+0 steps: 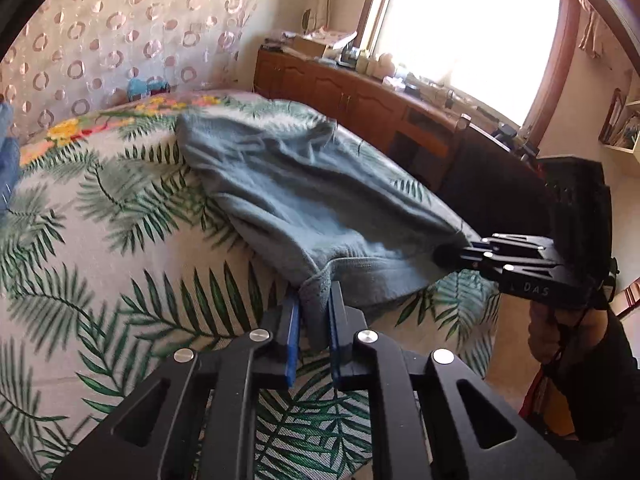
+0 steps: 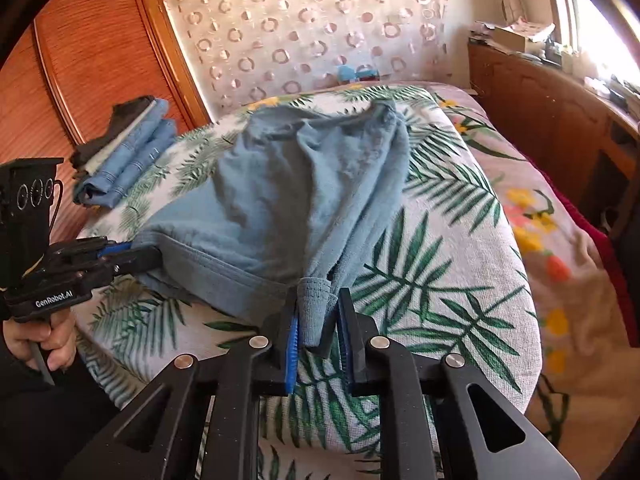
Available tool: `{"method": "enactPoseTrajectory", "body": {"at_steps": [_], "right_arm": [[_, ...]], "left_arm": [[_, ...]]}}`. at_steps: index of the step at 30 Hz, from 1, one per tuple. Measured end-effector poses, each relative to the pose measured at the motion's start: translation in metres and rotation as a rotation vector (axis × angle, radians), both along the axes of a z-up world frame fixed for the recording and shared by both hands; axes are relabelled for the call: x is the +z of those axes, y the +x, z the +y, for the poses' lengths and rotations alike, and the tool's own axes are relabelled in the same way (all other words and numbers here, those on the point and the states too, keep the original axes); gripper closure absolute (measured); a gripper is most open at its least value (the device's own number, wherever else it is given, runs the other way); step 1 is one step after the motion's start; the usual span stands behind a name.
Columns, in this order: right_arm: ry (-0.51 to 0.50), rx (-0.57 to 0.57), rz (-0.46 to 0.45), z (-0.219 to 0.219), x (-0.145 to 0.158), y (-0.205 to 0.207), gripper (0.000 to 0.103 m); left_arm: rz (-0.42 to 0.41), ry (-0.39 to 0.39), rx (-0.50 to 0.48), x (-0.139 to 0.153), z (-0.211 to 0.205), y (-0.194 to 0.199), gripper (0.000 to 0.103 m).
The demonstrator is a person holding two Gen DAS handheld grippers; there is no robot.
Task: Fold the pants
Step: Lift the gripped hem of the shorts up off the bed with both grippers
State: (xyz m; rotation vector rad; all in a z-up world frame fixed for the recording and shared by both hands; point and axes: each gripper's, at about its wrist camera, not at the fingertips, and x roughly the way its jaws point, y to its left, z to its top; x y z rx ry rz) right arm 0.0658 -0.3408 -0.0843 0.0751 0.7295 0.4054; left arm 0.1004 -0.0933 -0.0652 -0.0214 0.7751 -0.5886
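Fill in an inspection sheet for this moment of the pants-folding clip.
Surface: bed under a palm-leaf cover.
Job's things: blue pants bunched on it, near edge lifted.
Clutter: stack of folded clothes on the bed's far side.
Grippers: left gripper and right gripper each shut on the pants' near edge.
Cables: dark cord hanging by the right hand.
Surroundings: wooden sideboard, window, wardrobe, patterned curtain.

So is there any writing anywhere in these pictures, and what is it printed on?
"GenRobot.AI": white letters on the body of the left gripper, seen from the right wrist view.
"DAS": pale letters on the body of the right gripper, seen from the left wrist view; it may be part of a longer word.
Books or papers on the wall shelf: too small and blurred to read.
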Motion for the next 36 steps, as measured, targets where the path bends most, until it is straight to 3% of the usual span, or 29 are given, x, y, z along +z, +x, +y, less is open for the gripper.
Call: {"method": "enactPoseTrajectory", "body": {"at_steps": [4,11,23,28,31,36], "right_arm": [[0.015,0.025,-0.063,0.003,0.021,-0.007,0.087],[-0.008,0.063,-0.217,0.014,0.079,-0.016,0.087],[-0.044,0.125,-0.458,0.04,0.176,-0.043,0.087],[-0.047,0.157,-0.516,0.053,0.197,-0.055,0.087],[-0.05,0.176,-0.504,0.06,0.191,-0.049,0.087],[-0.056,0.181,-0.445,0.064,0.179,-0.001,0.087]], "left_arm": [[-0.073,-0.032,0.011,0.033,0.011,-0.004,0.091],[-0.183,-0.035,0.027,0.091,0.031,0.011,0.091],[-0.392,-0.05,0.08,0.193,0.062,0.001,0.091],[-0.428,-0.034,0.113,0.203,0.077,0.001,0.091],[-0.402,-0.016,0.139,0.188,0.086,0.014,0.091],[-0.353,0.018,0.198,0.158,0.102,0.064,0.091]]}}
